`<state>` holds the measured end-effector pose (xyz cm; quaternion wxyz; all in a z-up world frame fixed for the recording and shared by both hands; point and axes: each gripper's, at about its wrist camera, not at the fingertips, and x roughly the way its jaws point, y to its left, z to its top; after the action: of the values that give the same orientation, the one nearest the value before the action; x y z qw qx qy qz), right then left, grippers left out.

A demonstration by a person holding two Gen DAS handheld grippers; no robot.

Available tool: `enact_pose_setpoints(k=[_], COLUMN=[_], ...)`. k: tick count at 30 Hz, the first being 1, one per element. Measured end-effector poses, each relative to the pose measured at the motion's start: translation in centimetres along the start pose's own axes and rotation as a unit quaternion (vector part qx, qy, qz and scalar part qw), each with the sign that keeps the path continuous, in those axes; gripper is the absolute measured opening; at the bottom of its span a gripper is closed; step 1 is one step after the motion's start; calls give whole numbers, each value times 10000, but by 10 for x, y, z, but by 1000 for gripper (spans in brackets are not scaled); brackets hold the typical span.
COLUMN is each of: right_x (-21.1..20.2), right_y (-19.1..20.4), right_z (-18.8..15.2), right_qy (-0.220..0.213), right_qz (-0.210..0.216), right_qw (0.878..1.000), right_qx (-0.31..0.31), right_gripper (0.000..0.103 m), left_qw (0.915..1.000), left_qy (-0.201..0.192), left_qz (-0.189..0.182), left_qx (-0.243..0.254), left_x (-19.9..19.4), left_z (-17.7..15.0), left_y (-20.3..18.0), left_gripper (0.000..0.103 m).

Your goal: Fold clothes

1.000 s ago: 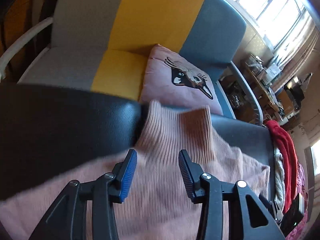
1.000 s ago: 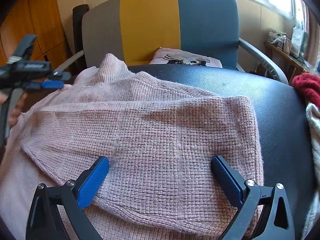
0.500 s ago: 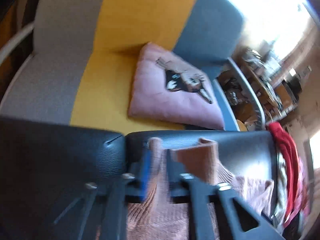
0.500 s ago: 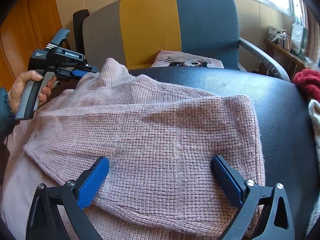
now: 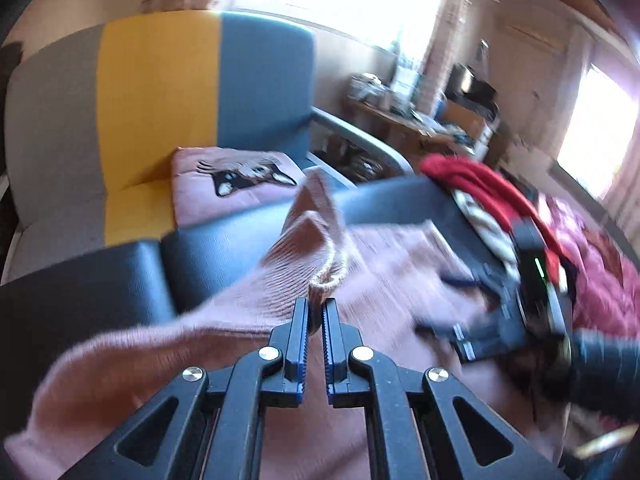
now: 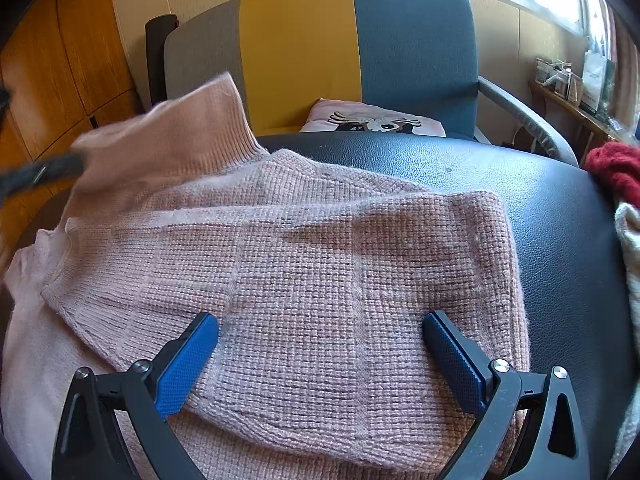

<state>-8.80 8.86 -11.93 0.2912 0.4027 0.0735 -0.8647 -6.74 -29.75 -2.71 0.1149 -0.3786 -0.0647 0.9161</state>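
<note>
A pink knit sweater point(image 6: 320, 272) lies partly folded on a black leather surface point(image 6: 560, 240). My right gripper point(image 6: 320, 340) is open, its blue pads resting on the folded part near its front hem. My left gripper point(image 5: 315, 312) is shut on the sweater's ribbed collar edge point(image 5: 324, 276) and holds it lifted above the surface. In the right wrist view the raised collar point(image 6: 192, 128) shows blurred at the upper left. The right gripper point(image 5: 516, 312) appears blurred in the left wrist view.
A grey, yellow and blue armchair point(image 6: 360, 48) with a pink fox cushion point(image 6: 372, 120) stands behind the surface. Red and cream garments point(image 5: 480, 188) are piled at the right edge. A cluttered wooden shelf point(image 5: 420, 116) stands by the window.
My left gripper closed on the sweater's collar, then lifted it and swung right toward the folded body. My right gripper stayed open and still on the sweater.
</note>
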Motion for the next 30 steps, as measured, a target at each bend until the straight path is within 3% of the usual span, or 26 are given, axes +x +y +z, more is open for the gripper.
enact_pose_setpoints(k=[5, 7, 9, 11, 13, 14, 20, 24, 28, 30], right_x=[1, 1, 1, 2, 2, 3, -4, -6, -10, -12], right_y=[1, 1, 1, 2, 2, 3, -3, -5, -11, -14], right_z=[1, 1, 1, 1, 2, 2, 4, 4, 6, 7], right_qy=[14, 20, 25, 29, 33, 35, 34, 25, 7, 3], right_qz=[-22, -32, -43, -52, -59, -60, -48, -26, 20, 32], right_qw=[10000, 10000, 10000, 10000, 10000, 10000, 10000, 10000, 10000, 10000], right_qx=[-12, -19, -25, -30, -36, -39, -37, -22, 10, 16], right_gripper=[103, 103, 103, 103, 103, 103, 103, 103, 103, 103], left_qw=[9987, 9953, 9848, 9661, 9492, 9456, 9447, 9478, 9499, 9497], left_qy=[268, 205, -7, -256, -446, -504, -342, 93, 20, -52], left_qz=[221, 212, -127, -593, -915, -937, -500, -112, 114, 259], left_qx=[-377, -920, -1735, -2498, -2977, -3074, -3222, -3186, -3123, -3122], left_x=[5, 2, -6, -13, -17, -17, 8, 34, 37, 33], left_z=[-40, -53, -65, -72, -74, -72, -51, -44, -42, -39], left_y=[8, 22, 40, 55, 63, 64, 60, 59, 65, 71], left_gripper=[5, 5, 5, 17, 26, 27, 30, 28, 9, 6])
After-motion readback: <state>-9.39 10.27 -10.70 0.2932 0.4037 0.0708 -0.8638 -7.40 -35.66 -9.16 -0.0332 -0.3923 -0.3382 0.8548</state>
